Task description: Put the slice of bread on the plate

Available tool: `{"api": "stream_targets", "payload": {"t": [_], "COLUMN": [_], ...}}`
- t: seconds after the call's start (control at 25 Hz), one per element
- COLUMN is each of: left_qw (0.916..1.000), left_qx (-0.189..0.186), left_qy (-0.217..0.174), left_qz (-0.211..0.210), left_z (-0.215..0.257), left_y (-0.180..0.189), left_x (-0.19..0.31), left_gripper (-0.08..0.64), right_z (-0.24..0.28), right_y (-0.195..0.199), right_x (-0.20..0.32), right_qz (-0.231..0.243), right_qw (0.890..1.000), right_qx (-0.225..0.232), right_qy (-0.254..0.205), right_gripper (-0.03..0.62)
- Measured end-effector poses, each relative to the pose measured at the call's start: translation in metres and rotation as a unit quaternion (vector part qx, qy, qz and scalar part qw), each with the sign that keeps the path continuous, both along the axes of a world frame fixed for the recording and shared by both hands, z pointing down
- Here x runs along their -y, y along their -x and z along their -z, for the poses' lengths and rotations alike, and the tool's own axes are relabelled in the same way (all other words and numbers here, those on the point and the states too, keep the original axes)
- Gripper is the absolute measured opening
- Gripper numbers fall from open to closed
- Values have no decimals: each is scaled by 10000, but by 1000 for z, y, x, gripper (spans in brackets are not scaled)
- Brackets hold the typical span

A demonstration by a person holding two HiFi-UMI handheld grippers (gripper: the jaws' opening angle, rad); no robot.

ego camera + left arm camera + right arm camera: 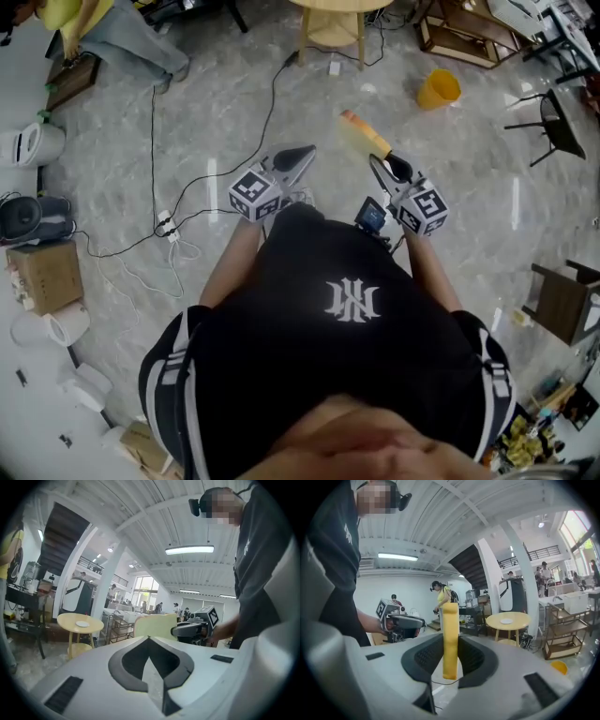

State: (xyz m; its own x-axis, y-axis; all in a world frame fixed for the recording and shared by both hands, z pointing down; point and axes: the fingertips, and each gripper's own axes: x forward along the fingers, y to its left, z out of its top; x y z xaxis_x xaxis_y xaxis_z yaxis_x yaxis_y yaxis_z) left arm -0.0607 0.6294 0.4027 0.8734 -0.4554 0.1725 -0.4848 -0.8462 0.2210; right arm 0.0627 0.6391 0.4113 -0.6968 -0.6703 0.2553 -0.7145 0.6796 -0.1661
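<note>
Nearest, person (347,309): standing, black shirt, a gripper in each hand
Left gripper (151,665): jaws together, nothing between them, held beside the right one
Right gripper (450,660): jaws clamped on the bread
Bread (450,634): yellow slice, upright on edge between the pads, sticking out past the tips
Floor (216,112): grey marble, a black cable (155,141) trailing across it
Bucket (439,88): yellow, on the floor right of the table
Table (520,617): round, yellow, well ahead of both grippers
Plate (506,620): white, on the table top, well apart from the bread
</note>
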Motion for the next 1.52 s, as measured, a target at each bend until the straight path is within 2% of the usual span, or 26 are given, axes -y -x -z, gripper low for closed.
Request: {"api": "stream_targets", "payload": {"t": [0.2, 0.36, 0.6, 0.76, 1.0, 1.24, 1.52], "left_qw": [10000, 9998, 9991, 9987, 9983, 9965, 9953], "left_qx": [-32, -28, -66, 88, 198, 402, 298], "left_qy": [5, 151, 400, 493, 508, 493, 430], "left_qz": [-23, -126, -118, -26, 191, 550, 815], "left_z": [1, -17, -32, -44, -43, -23, -5], "left_y": [33, 45, 41, 41, 13, 18, -4], "left_x": [60, 93, 130, 170, 239, 312, 384], "left_gripper": [3, 3, 3, 3, 3, 3, 3], "right_z": [9, 4, -6, -21, -32, -14, -19], "right_y": [28, 40, 12, 3, -22, -14, -42], "right_x": [56, 84, 121, 165, 241, 327, 388], "right_qz": [-161, -264, -460, -502, -320, 181, 470], "right_qw": [9998, 9996, 9983, 9984, 9991, 9992, 9983], "right_qx": [-57, -108, -318, -103, 114, 352, 326], "right_qy": [-40, 22, 152, 239, 273, 27, 82], "right_gripper": [86, 86, 86, 86, 86, 86, 86]}}
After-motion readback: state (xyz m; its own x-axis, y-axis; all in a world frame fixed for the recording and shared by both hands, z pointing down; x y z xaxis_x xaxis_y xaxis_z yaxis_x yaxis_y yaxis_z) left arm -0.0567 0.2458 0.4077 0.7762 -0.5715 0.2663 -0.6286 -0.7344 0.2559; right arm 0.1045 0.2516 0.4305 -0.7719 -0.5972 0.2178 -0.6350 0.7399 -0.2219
